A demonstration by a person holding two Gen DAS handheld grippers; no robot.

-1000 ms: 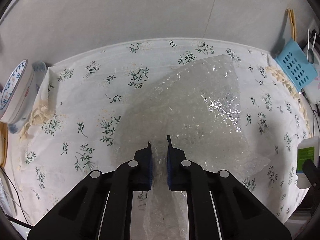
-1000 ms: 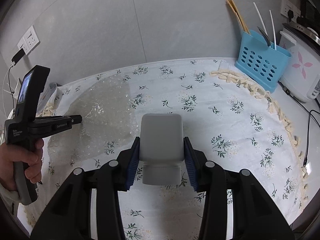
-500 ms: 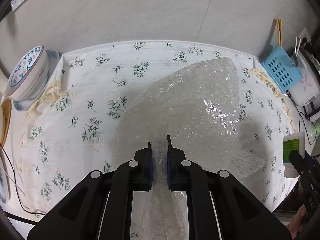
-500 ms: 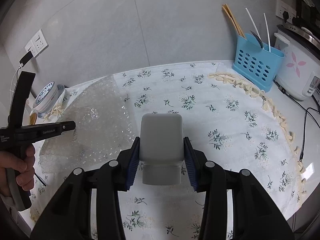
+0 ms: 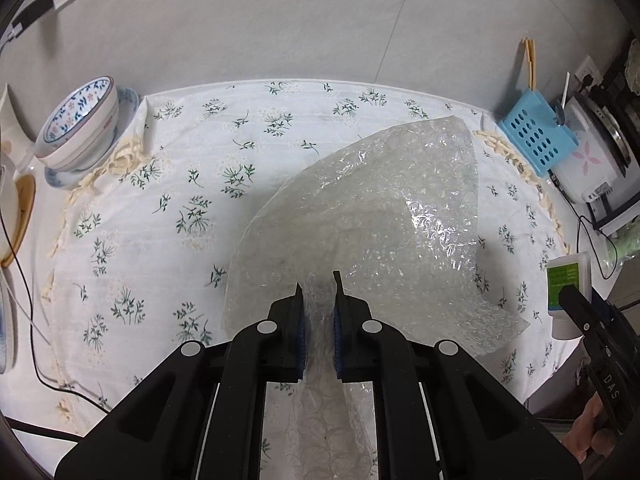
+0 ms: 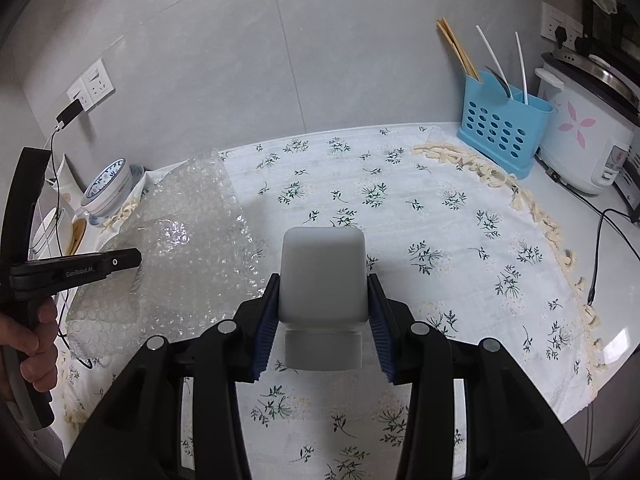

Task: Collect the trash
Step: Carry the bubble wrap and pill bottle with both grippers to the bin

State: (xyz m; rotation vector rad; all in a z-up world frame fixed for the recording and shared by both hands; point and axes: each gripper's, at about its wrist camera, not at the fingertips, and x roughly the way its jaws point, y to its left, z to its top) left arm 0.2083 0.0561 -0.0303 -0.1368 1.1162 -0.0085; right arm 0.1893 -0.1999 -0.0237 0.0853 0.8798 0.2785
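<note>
Clear plastic bubble wrap sheet (image 5: 384, 216) is clamped at its near edge between the two fingers of the left gripper (image 5: 319, 284). Its jaws are closed tight on a bunched strip of the wrap. The rest of the sheet fans out ahead of the fingers and curves upward, lifted above the white floral-print tablecloth (image 5: 192, 184). In the right wrist view the same sheet (image 6: 180, 248) hangs from the left gripper (image 6: 134, 258) at the left side of the cloth.

The right gripper (image 6: 323, 280) grasps a white rectangular plastic bottle (image 6: 322, 276). Its blue pads (image 6: 266, 330) press on both side walls of the bottle. The bottle's narrower cap end points back toward the camera. In the left wrist view this bottle (image 5: 568, 288) shows a green label and appears at the right edge, beside the black right gripper (image 5: 580, 312).

Fixed items on the counter:
- A blue-and-white patterned ceramic bowl (image 5: 80, 124) stands on a saucer at the far left corner of the cloth.
- A light-blue perforated plastic utensil caddy (image 6: 502, 126) stands at the far right, with wooden chopsticks (image 6: 458, 48) and white-handled utensils in it.
- A white rice cooker with a pink flower print (image 6: 588, 132) stands just beside the caddy, on its right.

A person's hand (image 6: 34, 344) holds the handle of the left gripper.
</note>
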